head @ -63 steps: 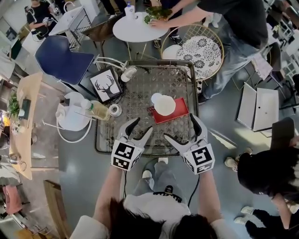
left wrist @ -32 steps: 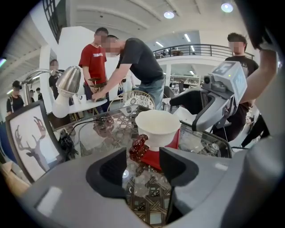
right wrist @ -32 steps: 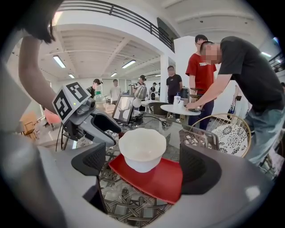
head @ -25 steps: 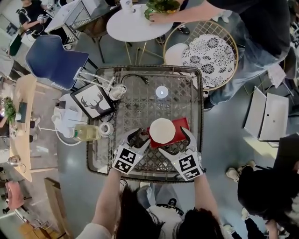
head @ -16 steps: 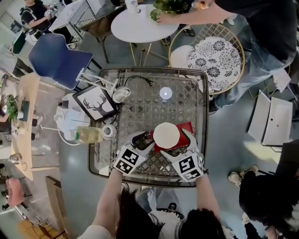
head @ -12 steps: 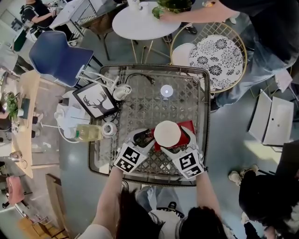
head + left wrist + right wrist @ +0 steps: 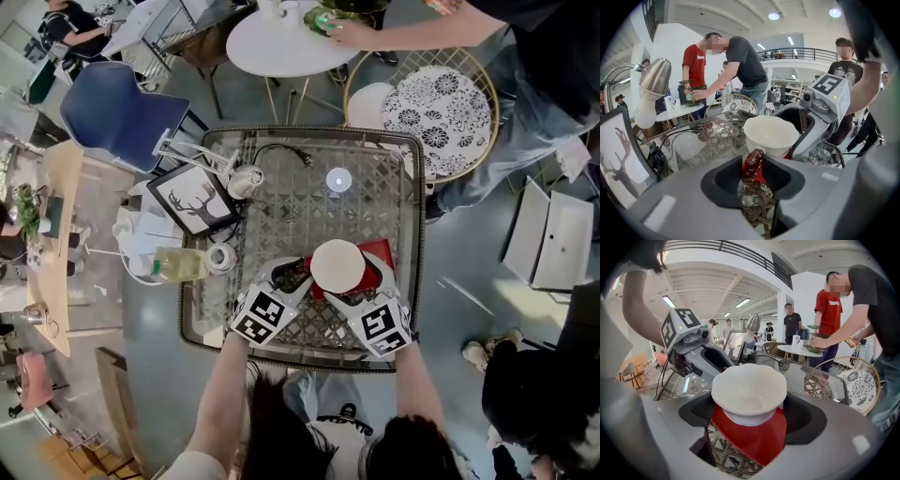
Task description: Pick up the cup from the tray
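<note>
Right tool (image 7: 750,416), jaws wide and just closing, flanks cup (image 7: 749,390); left tool (image 7: 752,176) pinches tray (image 7: 754,441) edge.

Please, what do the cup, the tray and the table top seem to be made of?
Cup: probably glazed ceramic; it is white, with a thick scalloped rim and a soft sheen.
Tray: likely plastic or lacquered; it is plain red, smooth and glossy.
Table top: clear glass, judging by the reflections, over a brown woven lattice, perhaps rattan.

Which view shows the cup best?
Right gripper view: the cup fills the centre, its inside and wall plain, on the tray. Head view shows only its top; left gripper view shows its side past the tray's edge.
</note>
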The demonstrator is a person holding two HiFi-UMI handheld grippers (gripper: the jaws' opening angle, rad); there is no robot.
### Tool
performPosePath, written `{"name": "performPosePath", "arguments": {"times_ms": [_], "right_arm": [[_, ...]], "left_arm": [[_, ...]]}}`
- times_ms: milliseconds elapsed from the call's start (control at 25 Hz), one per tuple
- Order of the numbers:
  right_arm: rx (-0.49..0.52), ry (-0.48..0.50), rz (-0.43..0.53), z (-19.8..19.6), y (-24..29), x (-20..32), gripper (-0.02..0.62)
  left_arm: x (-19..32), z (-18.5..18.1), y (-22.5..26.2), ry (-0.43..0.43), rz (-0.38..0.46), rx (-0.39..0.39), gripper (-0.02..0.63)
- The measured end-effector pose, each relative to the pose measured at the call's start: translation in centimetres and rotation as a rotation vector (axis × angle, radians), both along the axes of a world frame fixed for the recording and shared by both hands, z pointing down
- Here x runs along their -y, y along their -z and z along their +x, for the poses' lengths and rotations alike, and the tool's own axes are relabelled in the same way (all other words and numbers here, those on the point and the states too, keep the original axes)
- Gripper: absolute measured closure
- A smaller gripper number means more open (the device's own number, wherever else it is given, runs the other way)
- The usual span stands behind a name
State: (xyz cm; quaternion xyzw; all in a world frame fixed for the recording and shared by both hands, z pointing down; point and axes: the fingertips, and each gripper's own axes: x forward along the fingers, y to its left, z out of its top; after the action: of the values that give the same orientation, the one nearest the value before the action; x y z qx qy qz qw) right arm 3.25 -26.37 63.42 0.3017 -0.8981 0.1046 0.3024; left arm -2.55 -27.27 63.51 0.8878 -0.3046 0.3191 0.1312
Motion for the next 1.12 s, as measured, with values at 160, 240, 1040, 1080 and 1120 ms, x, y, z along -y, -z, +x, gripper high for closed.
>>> {"name": "performPosePath", "arguments": {"times_ms": [160, 240, 1040, 1080, 1120], "right_arm": [[0.003, -0.007, 0.006, 0.0, 0.0, 0.1, 0.133], [0.005, -0.008, 0.004, 0.0, 0.0, 0.1, 0.133], [0.001, -0.026, 0.072, 0.7, 3.7, -1.4, 0.13], [0.003, -0.032, 0.073, 0.8, 3.9, -1.7, 0.129], [0.003, -0.038, 0.073, 0.9, 4.1, -2.1, 0.129]], "left_arm": [[0.0, -0.2, 0.0, -0.005, -0.002, 0.007, 0.469], [-0.1, -0.1, 0.0, -0.007, 0.004, 0.008, 0.471], [-1.5, 0.5, 3.6, -0.017, 0.075, -0.01, 0.471], [-1.8, 0.7, 3.8, -0.024, 0.076, -0.012, 0.471], [-2.2, 0.8, 4.0, -0.031, 0.077, -0.014, 0.471]]}}
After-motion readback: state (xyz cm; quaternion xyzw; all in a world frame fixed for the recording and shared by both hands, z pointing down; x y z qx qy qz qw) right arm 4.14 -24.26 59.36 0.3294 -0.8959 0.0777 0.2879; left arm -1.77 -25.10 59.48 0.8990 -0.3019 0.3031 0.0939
